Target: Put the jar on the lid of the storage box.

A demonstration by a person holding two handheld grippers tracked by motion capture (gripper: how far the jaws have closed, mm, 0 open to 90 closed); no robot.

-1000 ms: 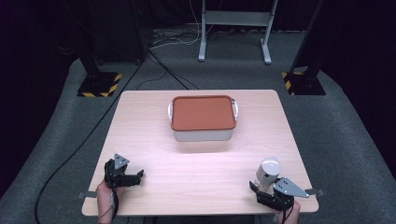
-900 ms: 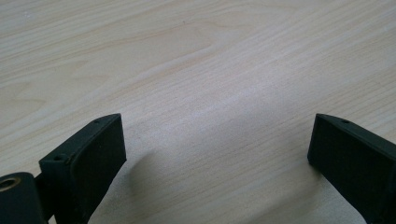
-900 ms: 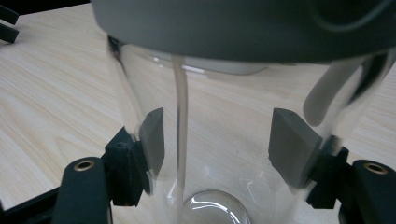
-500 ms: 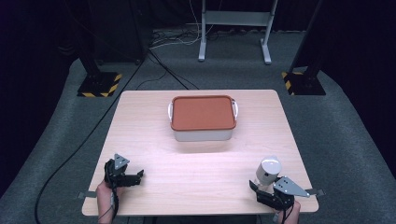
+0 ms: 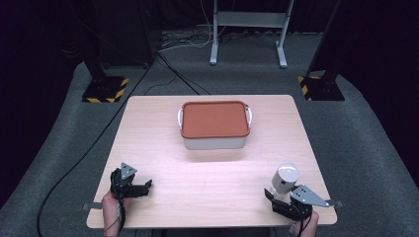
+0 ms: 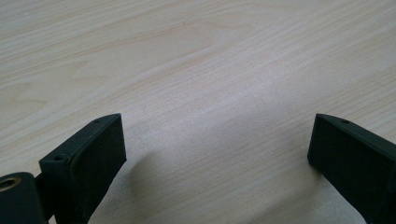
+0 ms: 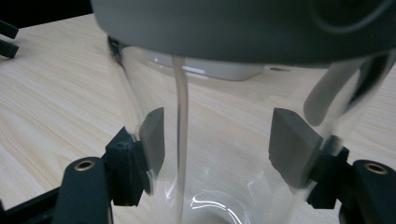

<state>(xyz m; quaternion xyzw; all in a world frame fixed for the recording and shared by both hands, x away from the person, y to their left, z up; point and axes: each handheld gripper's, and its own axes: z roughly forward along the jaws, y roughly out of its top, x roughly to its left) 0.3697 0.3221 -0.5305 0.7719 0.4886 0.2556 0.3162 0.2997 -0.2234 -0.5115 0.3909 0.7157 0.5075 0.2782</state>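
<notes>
No legible text, label, brand name, number or sign appears in any view. The only marking is a warning pattern of yellow and black diagonal stripes, without lettering, on two stand bases on the floor beyond the tabletop (image 5: 148, 148): one striped base (image 5: 104, 90) at about 10 o'clock from the tabletop's centre, the other striped base (image 5: 316, 88) at about 2 o'clock.

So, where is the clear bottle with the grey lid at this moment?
In the high view the clear bottle is at the table's near right corner, clamped in the right gripper, well in front of the covered white container.
</notes>
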